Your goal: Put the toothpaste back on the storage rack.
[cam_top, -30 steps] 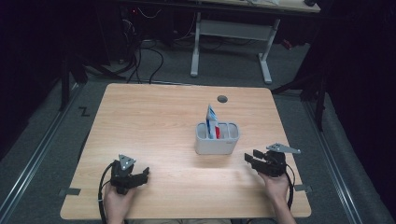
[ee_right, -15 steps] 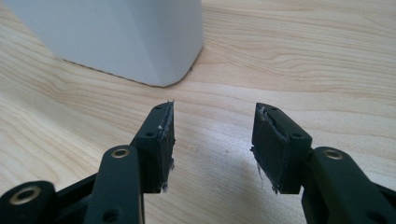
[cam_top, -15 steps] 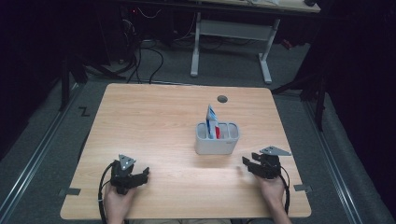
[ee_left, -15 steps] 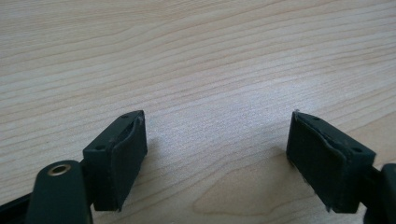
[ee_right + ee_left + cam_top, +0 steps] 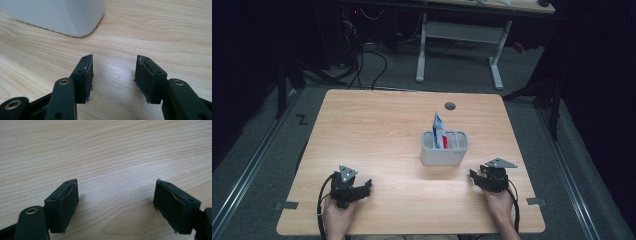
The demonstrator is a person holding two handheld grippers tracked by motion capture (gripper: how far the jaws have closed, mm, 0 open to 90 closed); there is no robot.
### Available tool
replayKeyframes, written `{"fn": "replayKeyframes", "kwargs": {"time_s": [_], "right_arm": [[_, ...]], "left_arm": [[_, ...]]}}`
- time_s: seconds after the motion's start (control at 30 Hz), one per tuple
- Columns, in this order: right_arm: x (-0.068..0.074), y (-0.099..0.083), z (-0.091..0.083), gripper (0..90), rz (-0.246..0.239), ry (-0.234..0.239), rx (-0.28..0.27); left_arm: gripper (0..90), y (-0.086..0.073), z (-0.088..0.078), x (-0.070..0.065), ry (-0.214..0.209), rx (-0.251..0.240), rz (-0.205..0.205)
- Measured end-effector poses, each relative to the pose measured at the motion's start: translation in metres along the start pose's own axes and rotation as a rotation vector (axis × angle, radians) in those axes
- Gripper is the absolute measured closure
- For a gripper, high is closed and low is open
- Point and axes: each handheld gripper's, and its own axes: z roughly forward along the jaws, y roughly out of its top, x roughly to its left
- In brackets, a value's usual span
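Note:
A white divided caddy (image 5: 444, 154) stands on the wooden table (image 5: 382, 135), right of centre, with a white, blue and red tube-like pack (image 5: 439, 130) upright in it. My right gripper (image 5: 475, 176) rests low at the table's near right, just right of the caddy, pointing left. In the right gripper view its jaws (image 5: 113, 75) stand open over bare wood, with the caddy's corner (image 5: 62, 15) just ahead. My left gripper (image 5: 366, 187) lies at the near left, and its jaws (image 5: 116, 202) are open with nothing between them.
A round cable hole (image 5: 450, 106) sits near the table's far edge. Beyond the table stand a white desk frame (image 5: 459, 35) and cables on the dark floor. Bare wood stretches between the two grippers and across the table's left half.
My right gripper has sunk toward the table top and shifted slightly left, toward the caddy. The left gripper has stayed where it was.

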Motion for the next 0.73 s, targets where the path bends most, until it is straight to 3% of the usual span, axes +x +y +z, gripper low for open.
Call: {"fn": "replayKeyframes", "kwargs": {"time_s": [0.33, 0.73], "right_arm": [[0.0049, 0.0003, 0.0024, 46.7, -0.048, -0.029, 0.001], [0.006, 0.0009, 0.0034, 40.8, -0.045, -0.024, 0.007]], "left_arm": [[20.8, 0.0, 0.0, 0.0, 0.0, 0.0, 0.0], [20.6, -0.0002, -0.0001, -0.0004, 0.003, 0.0, 0.001]]}}
